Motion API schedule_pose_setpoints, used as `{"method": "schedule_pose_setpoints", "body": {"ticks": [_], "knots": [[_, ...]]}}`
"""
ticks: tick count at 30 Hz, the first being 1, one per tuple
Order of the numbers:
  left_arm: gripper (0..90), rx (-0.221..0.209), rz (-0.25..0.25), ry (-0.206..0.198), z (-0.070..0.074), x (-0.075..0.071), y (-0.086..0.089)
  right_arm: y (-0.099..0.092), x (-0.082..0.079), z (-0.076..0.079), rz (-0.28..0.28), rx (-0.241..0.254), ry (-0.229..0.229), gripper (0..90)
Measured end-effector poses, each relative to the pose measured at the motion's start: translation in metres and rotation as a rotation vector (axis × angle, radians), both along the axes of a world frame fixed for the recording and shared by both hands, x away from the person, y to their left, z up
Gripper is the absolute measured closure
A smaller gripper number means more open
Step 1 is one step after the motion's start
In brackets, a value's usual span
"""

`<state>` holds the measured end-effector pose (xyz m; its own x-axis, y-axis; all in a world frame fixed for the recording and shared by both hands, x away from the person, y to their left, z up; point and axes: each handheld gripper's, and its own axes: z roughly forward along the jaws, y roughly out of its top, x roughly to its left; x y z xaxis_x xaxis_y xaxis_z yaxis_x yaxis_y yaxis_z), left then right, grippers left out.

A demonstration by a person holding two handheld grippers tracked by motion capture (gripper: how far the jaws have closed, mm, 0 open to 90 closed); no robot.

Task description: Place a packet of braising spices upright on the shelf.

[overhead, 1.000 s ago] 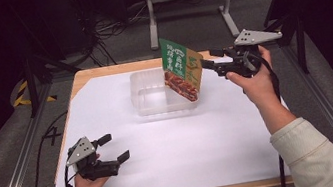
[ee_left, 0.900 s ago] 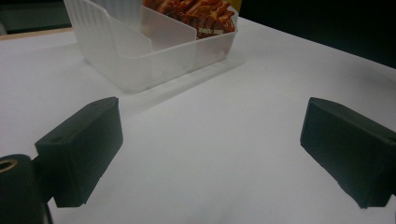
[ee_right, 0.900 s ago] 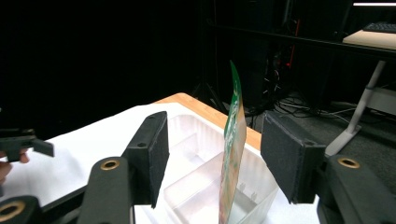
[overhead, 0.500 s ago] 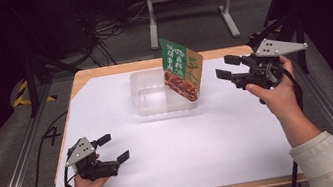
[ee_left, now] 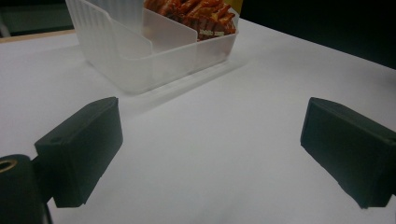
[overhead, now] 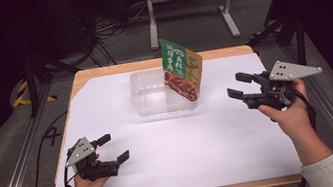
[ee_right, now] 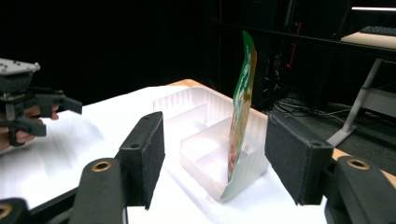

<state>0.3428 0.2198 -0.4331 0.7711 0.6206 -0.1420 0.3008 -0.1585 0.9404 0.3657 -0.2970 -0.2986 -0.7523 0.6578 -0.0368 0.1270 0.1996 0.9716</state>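
High view: a snack packet (overhead: 182,69) stands upright in the clear tray (overhead: 155,100) mid-table. Right tongs (overhead: 239,87) hang wide and empty beside it; left tongs (overhead: 112,148) rest wide, well apart. Placement looks done; next likely calls for withdrawing.

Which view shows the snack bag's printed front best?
The high view: the snack bag faces the camera, standing in the clear tray. The right gripper view shows it edge-on; the left gripper view catches just its lower printed part.
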Motion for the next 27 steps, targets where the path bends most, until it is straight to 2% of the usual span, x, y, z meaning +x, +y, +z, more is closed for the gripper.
{"method": "schedule_pose_setpoints", "body": {"ticks": [3, 7, 13, 15, 19, 23, 27], "knots": [[6.3, -0.002, -0.002, -0.001, 0.0, 0.0, 0.0, -0.002, -0.007, -0.013, -0.002, -0.013, -0.002, 36.9], [6.2, -0.002, -0.005, -0.001, 0.0, 0.0, 0.0, -0.006, -0.014, -0.033, 0.008, -0.001, 0.006, 36.2], [6.2, -0.003, -0.002, -0.004, 0.0, -0.001, -0.001, -0.01, -0.016, -0.061, -0.005, 0.008, 0.024, 34.9], [6.2, -0.004, -0.002, -0.001, 0.0, -0.001, -0.001, -0.012, -0.016, -0.071, -0.013, 0.024, 0.03, 34.8], [6.1, -0.003, -0.003, -0.006, 0.0, 0.0, 0.0, -0.016, -0.016, -0.086, -0.035, 0.032, 0.027, 34.7], [6.1, -0.004, -0.007, -0.003, 0.0, 0.0, 0.0, -0.018, -0.017, -0.094, -0.046, 0.026, 0.033, 34.5], [6.1, -0.005, -0.007, -0.001, 0.0, -0.001, 0.0, -0.02, -0.018, -0.106, -0.058, 0.004, 0.061, 34.5]]}}
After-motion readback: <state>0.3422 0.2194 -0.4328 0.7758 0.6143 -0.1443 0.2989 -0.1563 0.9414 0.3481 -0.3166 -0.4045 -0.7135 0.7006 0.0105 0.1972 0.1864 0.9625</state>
